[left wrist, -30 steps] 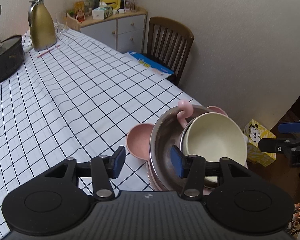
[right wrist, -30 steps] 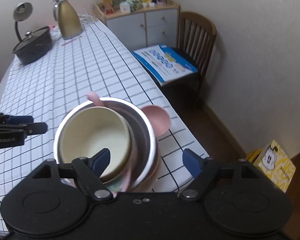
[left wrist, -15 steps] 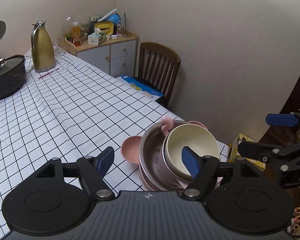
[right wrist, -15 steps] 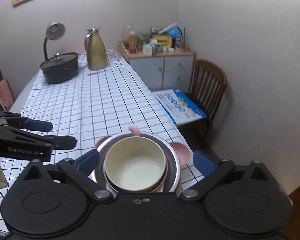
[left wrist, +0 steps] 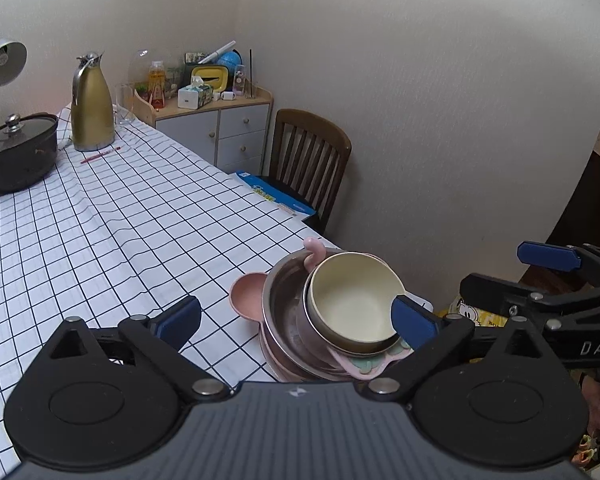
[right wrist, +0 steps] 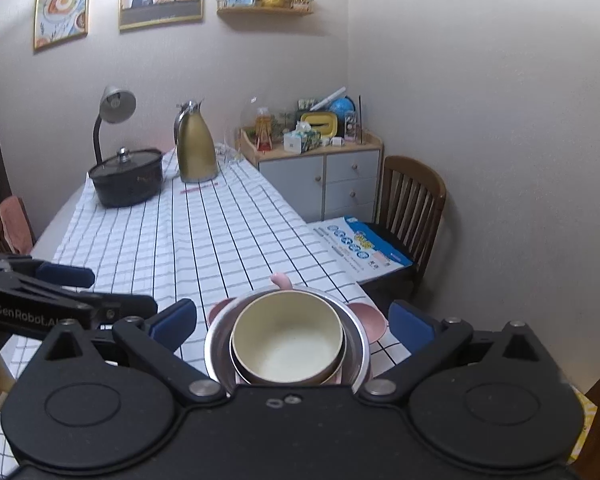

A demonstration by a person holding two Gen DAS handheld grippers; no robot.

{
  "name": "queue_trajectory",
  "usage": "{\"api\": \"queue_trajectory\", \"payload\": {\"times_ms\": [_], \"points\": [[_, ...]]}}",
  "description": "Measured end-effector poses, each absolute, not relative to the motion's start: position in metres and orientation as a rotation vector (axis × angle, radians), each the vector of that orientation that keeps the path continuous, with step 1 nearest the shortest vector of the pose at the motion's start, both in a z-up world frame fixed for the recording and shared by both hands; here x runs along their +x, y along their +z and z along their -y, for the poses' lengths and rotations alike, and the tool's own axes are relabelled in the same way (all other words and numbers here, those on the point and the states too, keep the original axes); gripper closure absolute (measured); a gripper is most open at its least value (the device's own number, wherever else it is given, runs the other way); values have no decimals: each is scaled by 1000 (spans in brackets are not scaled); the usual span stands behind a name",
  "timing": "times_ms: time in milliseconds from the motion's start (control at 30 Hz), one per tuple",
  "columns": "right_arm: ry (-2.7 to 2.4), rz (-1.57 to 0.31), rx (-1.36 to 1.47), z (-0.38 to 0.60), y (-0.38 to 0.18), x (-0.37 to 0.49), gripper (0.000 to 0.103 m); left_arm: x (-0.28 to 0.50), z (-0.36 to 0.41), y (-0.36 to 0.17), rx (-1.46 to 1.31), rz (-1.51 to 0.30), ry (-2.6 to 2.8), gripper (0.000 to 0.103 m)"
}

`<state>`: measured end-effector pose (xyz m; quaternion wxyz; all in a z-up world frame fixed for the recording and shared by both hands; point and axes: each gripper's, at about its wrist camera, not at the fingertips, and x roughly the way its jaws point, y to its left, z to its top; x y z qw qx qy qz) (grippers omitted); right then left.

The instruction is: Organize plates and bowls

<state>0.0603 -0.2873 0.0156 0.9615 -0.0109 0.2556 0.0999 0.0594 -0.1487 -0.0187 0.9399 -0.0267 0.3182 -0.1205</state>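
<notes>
A stack of dishes stands at the near right corner of the checked table (left wrist: 112, 240). A cream bowl (left wrist: 354, 304) sits inside a steel bowl (left wrist: 282, 304), on a pink mouse-eared plate (left wrist: 247, 294). The stack shows in the right wrist view too, cream bowl (right wrist: 288, 340) in steel bowl (right wrist: 358, 338). My left gripper (left wrist: 296, 320) is open and empty, held back from the stack. My right gripper (right wrist: 292, 322) is open and empty, above and behind the stack. It also shows in the left wrist view (left wrist: 540, 276).
A black lidded pot (left wrist: 16, 152), a gold jug (left wrist: 91, 104) and a pink pen (left wrist: 100, 155) stand at the table's far end. A wooden chair (left wrist: 308, 160) with a blue-edged booklet (left wrist: 276, 196) and a cluttered cabinet (left wrist: 220, 128) stand along the right wall.
Both grippers have pulled back and up from the stack. The left gripper's jaws have opened wider. The stack has stayed in place.
</notes>
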Motion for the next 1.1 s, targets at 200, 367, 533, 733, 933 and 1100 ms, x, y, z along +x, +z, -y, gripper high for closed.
{"api": "queue_trajectory", "payload": {"times_ms": [200,367,533,733,933,1100], "points": [[189,-507,62,293,15,47,0,44,144,-16,-51,-642,-223,1],[171,-511,87,290,12,36,0,33,144,-10,-27,-635,-215,1],[143,-550,142,287,12,29,0,23,142,-7,-47,-655,-213,1],[130,-580,154,282,10,19,0,14,144,-7,-47,-670,-210,1],[119,-600,175,281,11,13,0,11,143,-7,-62,-679,-202,1],[104,-595,163,281,13,11,0,10,144,-9,-69,-695,-202,1]]}}
